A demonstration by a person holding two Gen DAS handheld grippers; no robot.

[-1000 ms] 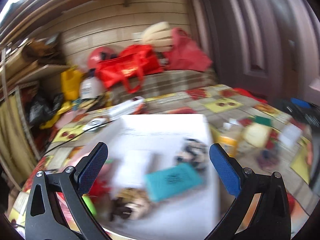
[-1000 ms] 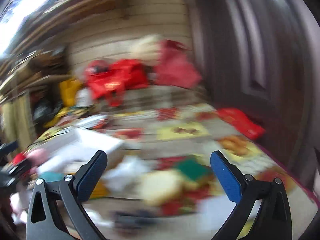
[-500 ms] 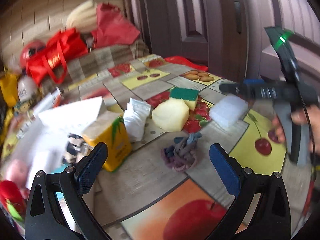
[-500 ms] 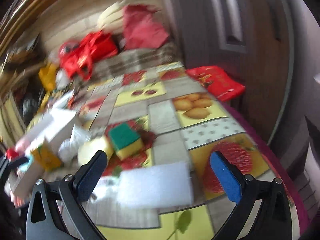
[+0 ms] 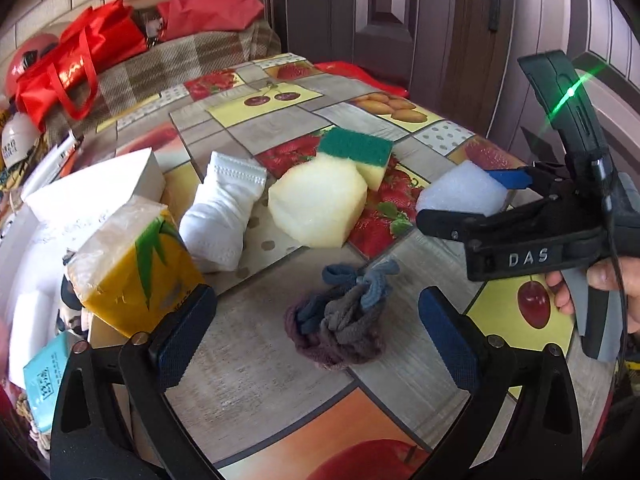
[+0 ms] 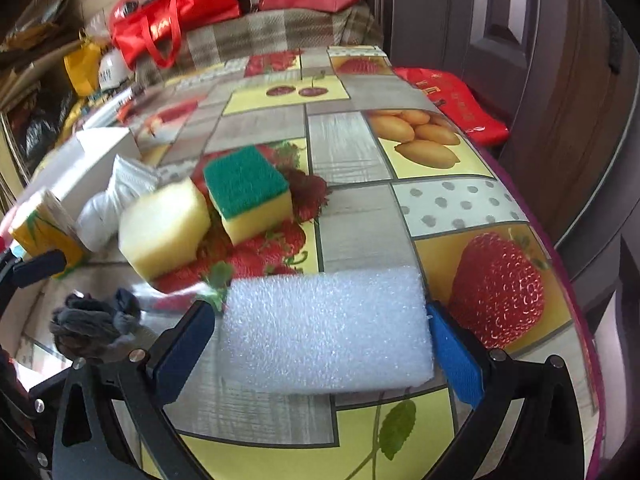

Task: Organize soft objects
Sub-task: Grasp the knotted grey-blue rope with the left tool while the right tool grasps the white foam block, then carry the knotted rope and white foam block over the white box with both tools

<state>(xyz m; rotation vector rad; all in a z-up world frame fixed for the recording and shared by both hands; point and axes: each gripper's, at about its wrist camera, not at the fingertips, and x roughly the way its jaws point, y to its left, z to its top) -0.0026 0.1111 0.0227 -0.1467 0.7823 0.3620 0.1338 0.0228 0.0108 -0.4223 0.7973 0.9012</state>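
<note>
On a table covered with a fruit-print oilcloth (image 5: 256,364), the left gripper (image 5: 316,334) hangs over the near part of the cloth with its 2 blue pads spread wide. Its jaws have just been closing a little, and nothing is pinched: the knotted cloth bundle (image 5: 340,320), grey, blue and purple, lies on the table in the gap between the pads, touched by neither.

The right gripper (image 6: 324,344) is at the right side of the table, a hand (image 5: 600,284) visible on its handle in the left wrist view. Its 2 pads straddle the white foam block (image 6: 328,328), which lies flat on the cloth. The right pad sits against the block's right end and the left pad is at its left end, but the foam shows no dent, so the claw reads as spread around the block, not yet pinching it.

Farther in, near the middle of the table, a pale yellow sponge (image 5: 320,204) touches a green-topped yellow scouring sponge (image 5: 360,152) just beyond it. Left of these lies a white folded cloth (image 5: 224,212), and left of that a yellow tissue pack (image 5: 136,272) stands beside a white box (image 5: 96,188). At the far end a red bag (image 5: 80,52) rests on a checked cover.
</note>
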